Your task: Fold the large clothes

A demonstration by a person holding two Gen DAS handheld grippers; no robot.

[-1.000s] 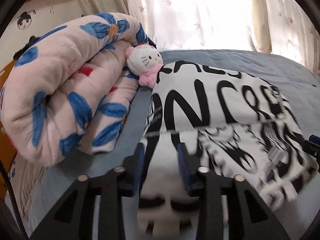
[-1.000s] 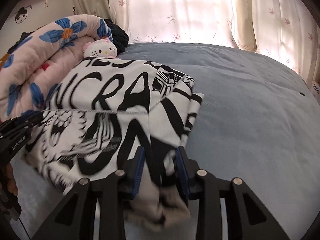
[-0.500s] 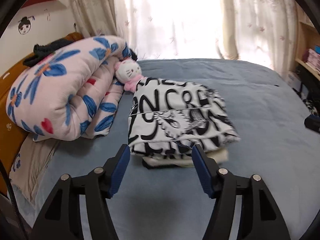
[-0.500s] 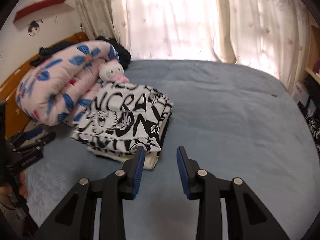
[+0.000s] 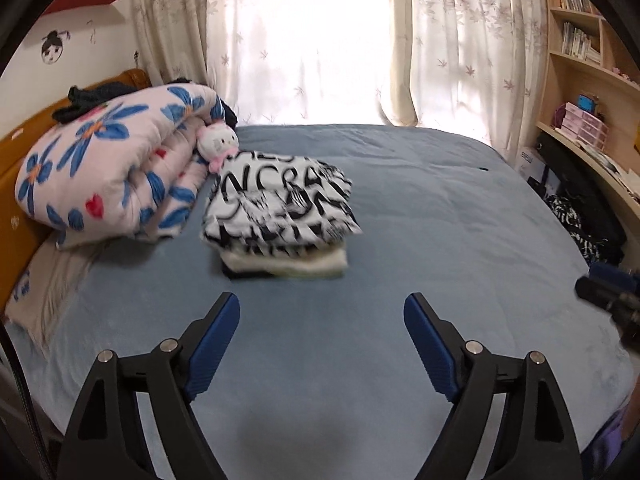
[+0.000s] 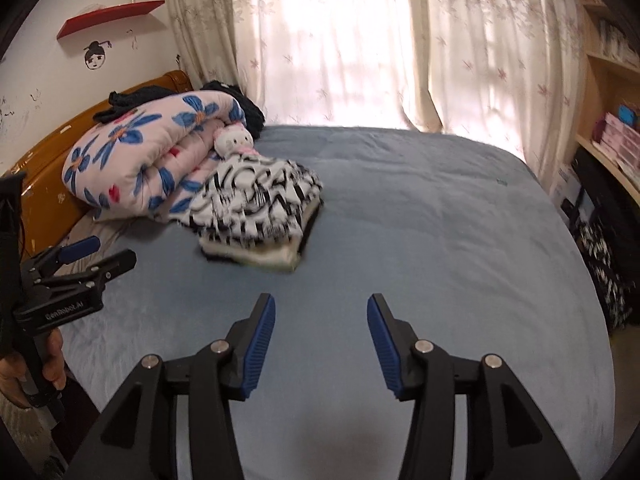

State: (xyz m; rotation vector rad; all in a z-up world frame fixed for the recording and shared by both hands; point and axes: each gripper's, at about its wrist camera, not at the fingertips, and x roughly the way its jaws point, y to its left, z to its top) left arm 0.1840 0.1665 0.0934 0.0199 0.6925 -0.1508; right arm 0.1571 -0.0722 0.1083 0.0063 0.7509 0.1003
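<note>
Folded garment on bed, both tools clear of it

Garment [image 5: 280, 204], black-and-white lettered print, lies folded on top of a small stack [image 5: 286, 266] of cream and dark folded pieces on the blue bed [image 5: 440, 240]. In the left wrist view it sits at about 11 o'clock from the left hand-held gripper [image 5: 322, 320], well apart from its tips; in the right wrist view it lies at about 11 o'clock from the right hand-held gripper [image 6: 321, 322], also well apart.

Left hand-held gripper: its blue-padded fingers [image 5: 214, 344] are spread wide, with nothing between them but bedcover. Right hand-held gripper: its fingers [image 6: 260, 346] are also spread, somewhat less widely, and hold nothing.

At 10 o'clock of the stack a rolled pink quilt [image 5: 112, 172] with blue flowers lies against the wooden headboard [image 6: 48, 160]. A small white plush cat [image 5: 218, 145] sits between quilt and garment, touching the quilt; contact with the garment cannot be told. Dark knitwear [image 6: 132, 100] rests on top of the quilt. Pale curtains [image 5: 320, 40] hang at 12 o'clock, and bookshelves [image 5: 580, 64] stand at 2 o'clock
</note>
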